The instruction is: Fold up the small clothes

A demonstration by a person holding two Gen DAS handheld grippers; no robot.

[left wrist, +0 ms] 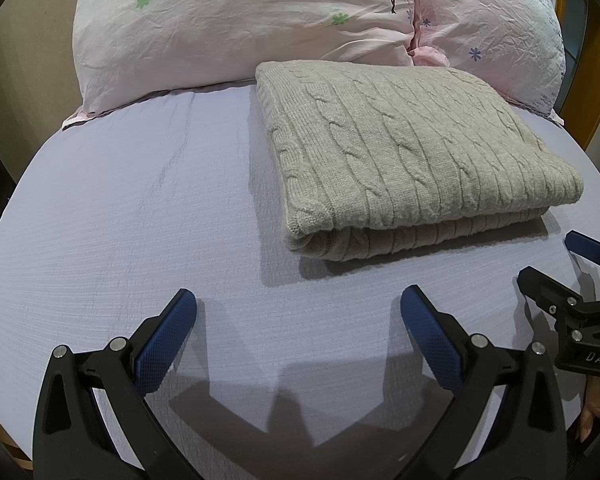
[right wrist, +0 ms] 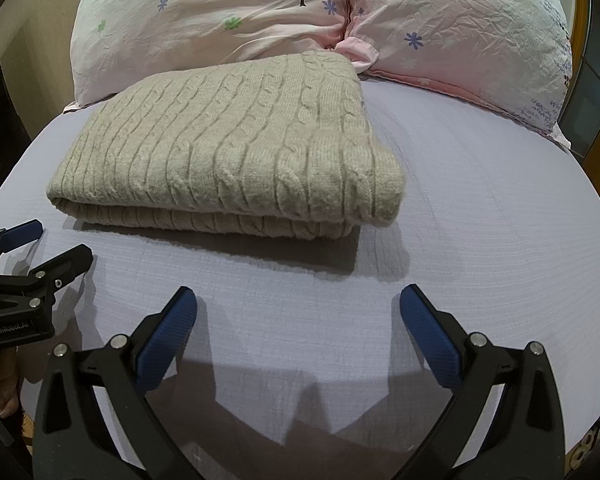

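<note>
Now, step: fold looks done or nearly so, judging by how things lie; both tools off the cloth
Garment: beige cable-knit sweater [left wrist: 412, 144], folded into a thick rectangle w/ layers stacked, lying flat on the lavender bed sheet [left wrist: 140, 208], far edge touching or just short of the pillows
Behind: two pink floral pillows [left wrist: 228, 24], upright-ish against the head of the bed
Left hand-held gripper [left wrist: 298, 308]: spread wide, blue pads empty, hovering over bare sheet near the sweater's front-left corner, not touching it
Right hand-held gripper [right wrist: 298, 308]: also spread wide, nothing between pads, over sheet near the front-right corner, apart from the knit
Spacing: the two tools sit side by side, each seen at the edge of the other's view
Next move, my guess: either one more half-fold (pinch both front corners, lift, carry over to the far edge) or just square up the loose front layers
Needs: pinch all layers together, knit is bulky & soft so the lower layers may slip out
Risk: top layer drags and the stack skews
</note>
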